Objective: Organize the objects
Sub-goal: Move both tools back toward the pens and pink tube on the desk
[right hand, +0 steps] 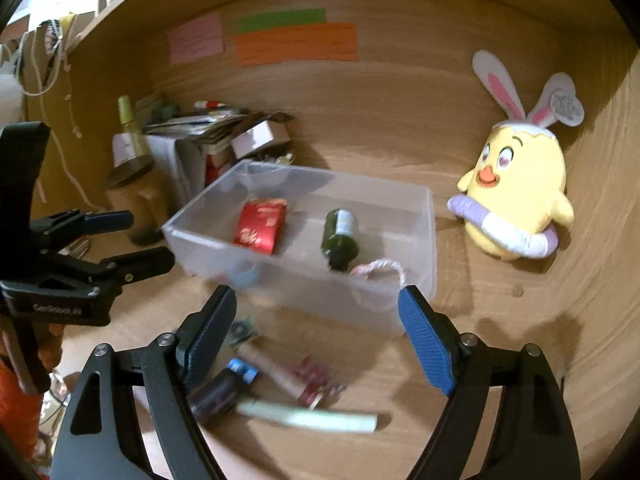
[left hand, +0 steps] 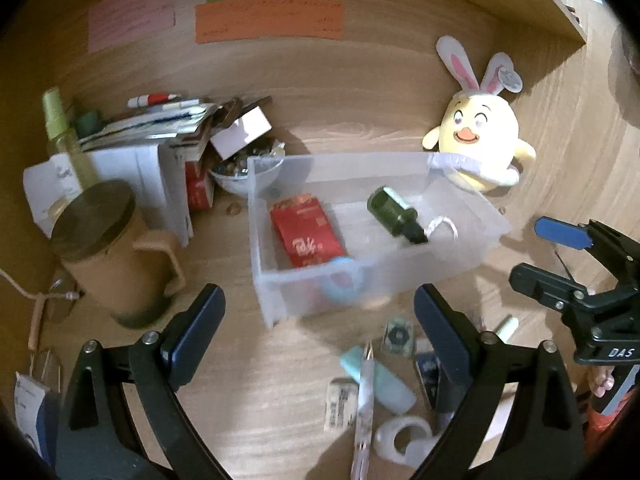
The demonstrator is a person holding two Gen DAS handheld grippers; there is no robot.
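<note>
Left wrist view: my left gripper (left hand: 320,312) gapes wide, empty, before the translucent plastic bin (left hand: 460,258) holding a glossy red packet (left hand: 306,232) and dark green bottle (left hand: 394,214).

Right wrist view: my right gripper (right hand: 318,312) likewise wide, empty; bin just beyond, a plush yellow chick (right hand: 516,196) at far right.

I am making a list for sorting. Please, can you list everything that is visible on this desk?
bin: 1, clear, centre
packet: 1, red, in bin
bottle: 1, dark green, lying in bin
cord: 1, white-pink, in bin
plush: 1, yellow, right of bin
mug: 1, tan, lidded, left
spray: 1, pale green, far left
papers: stack, behind mug
notes: 3, pink, green, orange, back wall
small items: several, before bin
left hand-held gripper: open, empty
right hand-held gripper: open, empty
</note>
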